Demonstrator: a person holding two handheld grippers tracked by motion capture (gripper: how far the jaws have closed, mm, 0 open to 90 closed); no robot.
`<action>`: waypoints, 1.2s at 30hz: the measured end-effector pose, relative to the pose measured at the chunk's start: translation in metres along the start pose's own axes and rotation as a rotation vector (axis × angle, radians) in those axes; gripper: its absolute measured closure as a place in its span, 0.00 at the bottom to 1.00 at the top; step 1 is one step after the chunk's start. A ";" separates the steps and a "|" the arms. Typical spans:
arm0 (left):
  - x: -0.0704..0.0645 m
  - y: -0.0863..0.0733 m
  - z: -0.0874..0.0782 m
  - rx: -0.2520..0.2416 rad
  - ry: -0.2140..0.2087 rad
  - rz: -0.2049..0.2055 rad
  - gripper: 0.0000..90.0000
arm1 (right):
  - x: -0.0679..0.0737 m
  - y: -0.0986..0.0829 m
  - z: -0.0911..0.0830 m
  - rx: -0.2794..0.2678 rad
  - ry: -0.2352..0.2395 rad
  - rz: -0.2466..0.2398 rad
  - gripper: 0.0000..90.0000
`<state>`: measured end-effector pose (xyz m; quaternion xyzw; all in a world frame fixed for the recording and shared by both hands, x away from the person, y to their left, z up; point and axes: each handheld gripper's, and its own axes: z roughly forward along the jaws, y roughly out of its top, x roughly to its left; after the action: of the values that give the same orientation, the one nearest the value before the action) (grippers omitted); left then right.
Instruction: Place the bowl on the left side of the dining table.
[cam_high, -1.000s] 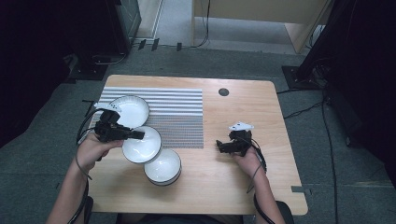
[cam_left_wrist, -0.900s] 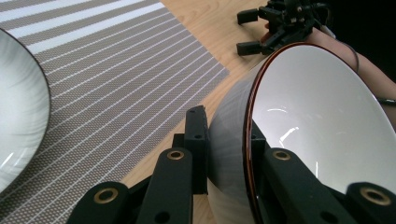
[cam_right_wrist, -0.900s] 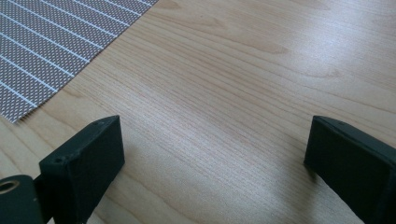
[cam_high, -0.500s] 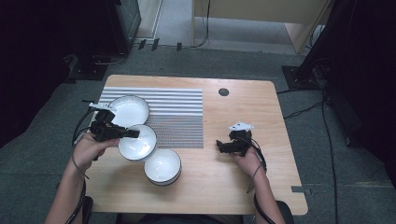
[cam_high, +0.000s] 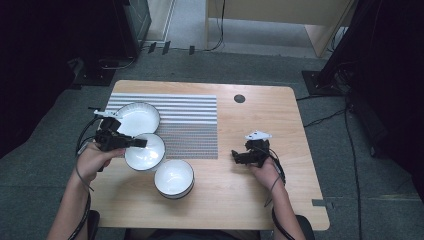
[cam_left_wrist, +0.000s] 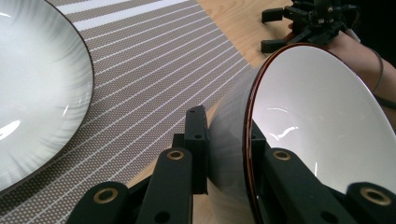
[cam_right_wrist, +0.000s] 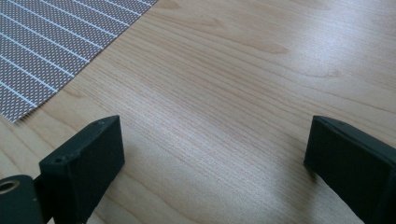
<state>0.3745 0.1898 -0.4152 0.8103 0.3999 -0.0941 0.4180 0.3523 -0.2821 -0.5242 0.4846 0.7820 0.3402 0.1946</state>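
High view: three white bowls (cam_high: 174, 177), left tongs (cam_high: 141, 143) pinching one bowl's rim (cam_left_wrist: 250, 126), right tongs (cam_high: 235, 157) spread.

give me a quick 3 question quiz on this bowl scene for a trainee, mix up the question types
1. True or false: the left gripper is clamped on the rim of the white ceramic bowl with a dark brown rim.
2. Multiple choice: the right gripper is
A. shut on a bowl
B. open above bare wood
C. shut on the placemat
3. Fill in: the wide white plate-like bowl rests on the striped grey and white ____.

Key:
1. True: one jaw sits inside the rim, one outside.
2. B: its jaws stand wide apart over the light wooden table.
3. placemat. A third white bowl stands nearer the person, untouched.
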 end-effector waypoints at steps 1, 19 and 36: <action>0.001 -0.001 -0.001 -0.004 0.007 -0.005 0.88 | 0.000 0.000 0.000 0.000 0.000 0.000 0.05; 0.018 -0.002 0.003 -0.003 0.009 -0.046 0.88 | 0.000 0.000 0.000 0.000 0.000 0.000 0.05; 0.030 0.009 0.014 0.013 -0.006 -0.062 0.88 | 0.000 0.000 0.000 0.000 0.001 -0.001 0.05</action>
<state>0.4033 0.1934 -0.4331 0.7998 0.4231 -0.1122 0.4108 0.3524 -0.2821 -0.5242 0.4839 0.7823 0.3404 0.1947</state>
